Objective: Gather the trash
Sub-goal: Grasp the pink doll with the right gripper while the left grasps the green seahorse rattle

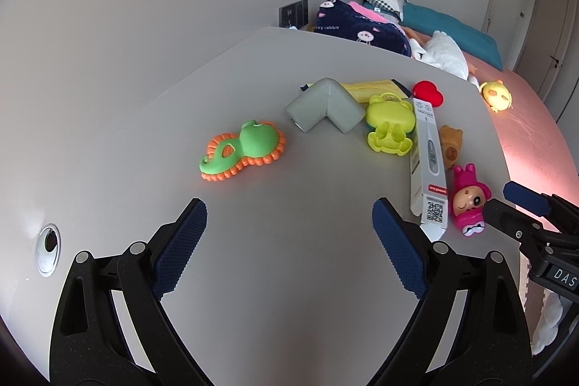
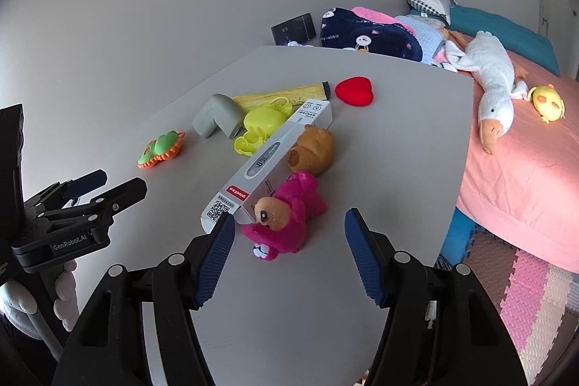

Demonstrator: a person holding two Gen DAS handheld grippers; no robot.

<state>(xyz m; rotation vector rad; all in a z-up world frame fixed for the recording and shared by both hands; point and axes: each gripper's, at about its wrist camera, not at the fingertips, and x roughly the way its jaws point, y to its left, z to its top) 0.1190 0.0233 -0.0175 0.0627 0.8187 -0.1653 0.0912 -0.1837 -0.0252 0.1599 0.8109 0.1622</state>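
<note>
A white thermometer box (image 1: 429, 165) (image 2: 269, 165) lies across the grey table (image 1: 289, 277) (image 2: 398, 132), resting on toys. A yellow wrapper (image 1: 369, 88) (image 2: 286, 94) lies behind a grey foam corner piece (image 1: 325, 109) (image 2: 215, 116). My left gripper (image 1: 289, 230) is open and empty above the table's near side, left of the box; it also shows in the right wrist view (image 2: 108, 183). My right gripper (image 2: 287, 241) is open and empty, just in front of a pink doll (image 2: 286, 216) (image 1: 468, 201).
On the table lie a green-orange teether (image 1: 242, 151) (image 2: 159, 149), a yellow-green frog toy (image 1: 389, 125) (image 2: 258, 125), a brown bear toy (image 2: 313, 151), and a red heart (image 1: 429, 93) (image 2: 354, 91). A pink bed (image 2: 524, 169) with plush toys stands right. A cable hole (image 1: 49, 248) sits left.
</note>
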